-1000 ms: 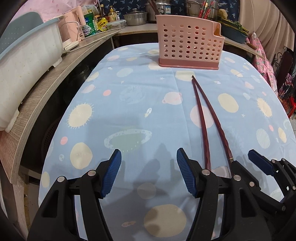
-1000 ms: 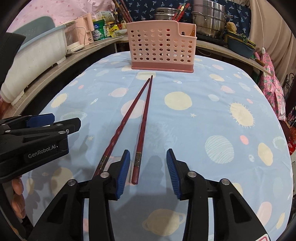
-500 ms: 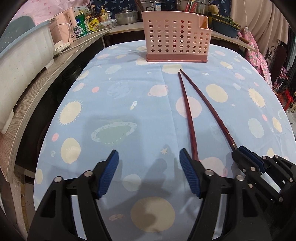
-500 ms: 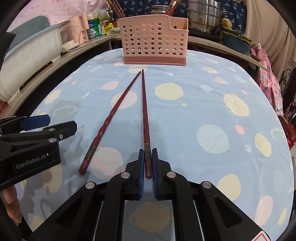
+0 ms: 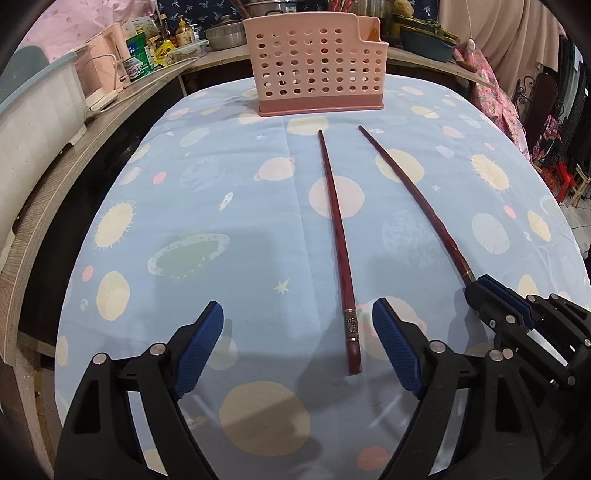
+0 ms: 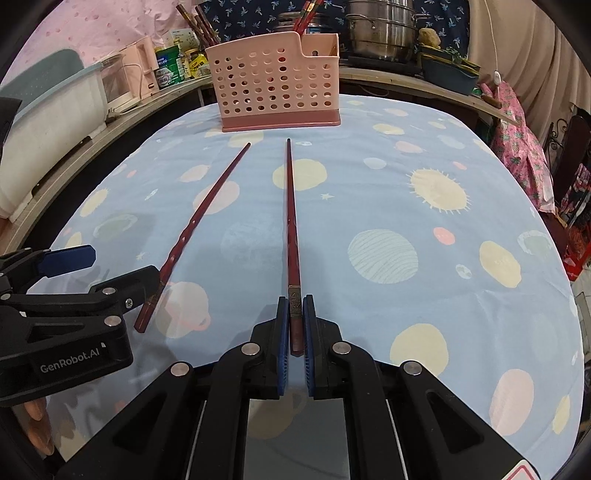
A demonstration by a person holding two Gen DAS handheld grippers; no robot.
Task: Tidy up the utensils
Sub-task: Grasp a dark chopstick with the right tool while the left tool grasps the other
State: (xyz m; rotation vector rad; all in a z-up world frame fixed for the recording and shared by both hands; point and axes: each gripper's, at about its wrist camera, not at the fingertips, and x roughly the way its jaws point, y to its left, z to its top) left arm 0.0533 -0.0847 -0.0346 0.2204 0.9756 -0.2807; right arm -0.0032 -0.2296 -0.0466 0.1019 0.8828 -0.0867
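Two dark red chopsticks lie lengthwise on the planet-print tablecloth (image 5: 229, 229). My right gripper (image 6: 295, 325) is shut on the near end of the right chopstick (image 6: 291, 221); in the left wrist view that gripper (image 5: 480, 291) holds the same chopstick (image 5: 413, 195). My left gripper (image 5: 297, 343) is open, its fingers either side of the near end of the left chopstick (image 5: 336, 236), which also shows in the right wrist view (image 6: 199, 218). A pink perforated utensil basket (image 5: 314, 59) stands at the far end, also in the right wrist view (image 6: 273, 81).
A wooden counter (image 5: 74, 155) runs along the left with a white tub (image 5: 33, 122) and bottles. Pots (image 6: 380, 33) and a blue tray (image 6: 450, 74) stand behind the basket. The cloth (image 6: 424, 229) spreads to the right.
My right gripper closed on the right chopstick and swung its far tip away from the other one. My left gripper moved right so the left chopstick's end lies between its open fingers.
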